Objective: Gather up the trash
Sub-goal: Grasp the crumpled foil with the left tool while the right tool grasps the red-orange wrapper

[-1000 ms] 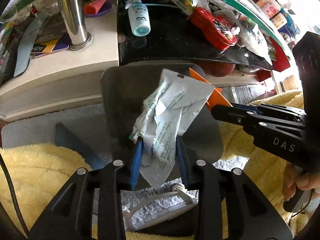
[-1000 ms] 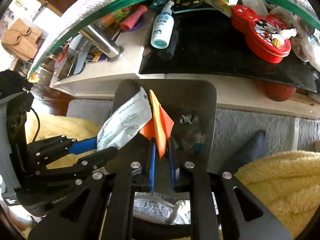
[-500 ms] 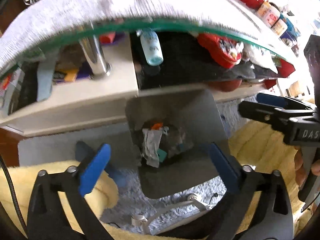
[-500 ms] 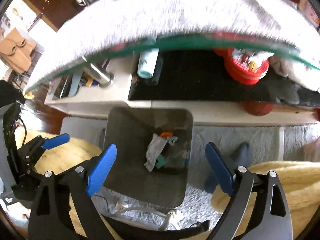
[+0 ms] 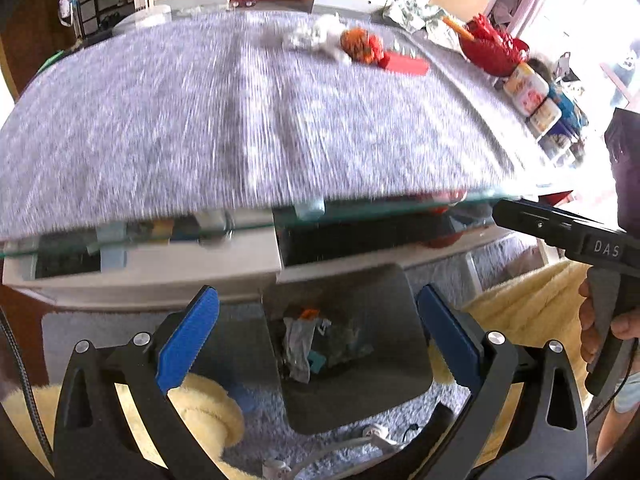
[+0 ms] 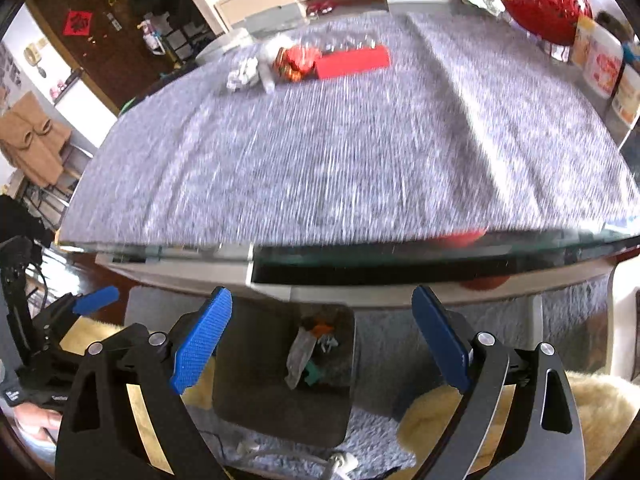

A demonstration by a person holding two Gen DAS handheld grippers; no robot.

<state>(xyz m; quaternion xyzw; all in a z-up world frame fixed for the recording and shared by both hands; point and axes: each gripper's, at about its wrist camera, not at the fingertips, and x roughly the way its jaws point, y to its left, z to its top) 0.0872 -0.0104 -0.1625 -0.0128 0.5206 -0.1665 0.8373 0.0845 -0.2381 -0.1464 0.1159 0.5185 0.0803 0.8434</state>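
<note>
Left wrist: left gripper (image 5: pixel 320 344) fingers spread wide, nothing between them. Below, the bin (image 5: pixel 404 380) on the floor holds a wrapper (image 5: pixel 298 346) and an orange scrap (image 5: pixel 308 313). More trash (image 5: pixel 320 38) lies far across the grey bench (image 5: pixel 224 120).

Right wrist: right gripper (image 6: pixel 320 340) fingers apart, empty, above the bin (image 6: pixel 248 392); red box (image 6: pixel 352 62) on the bench.

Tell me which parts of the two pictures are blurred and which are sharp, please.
Left wrist view: the grey mat on the table is streaked with motion blur, while the left tongs look sharp; the bin below is fairly clear. Right wrist view: the same streaking on the mat, sharp right tongs, and fisheye bending at the table edge.
</note>
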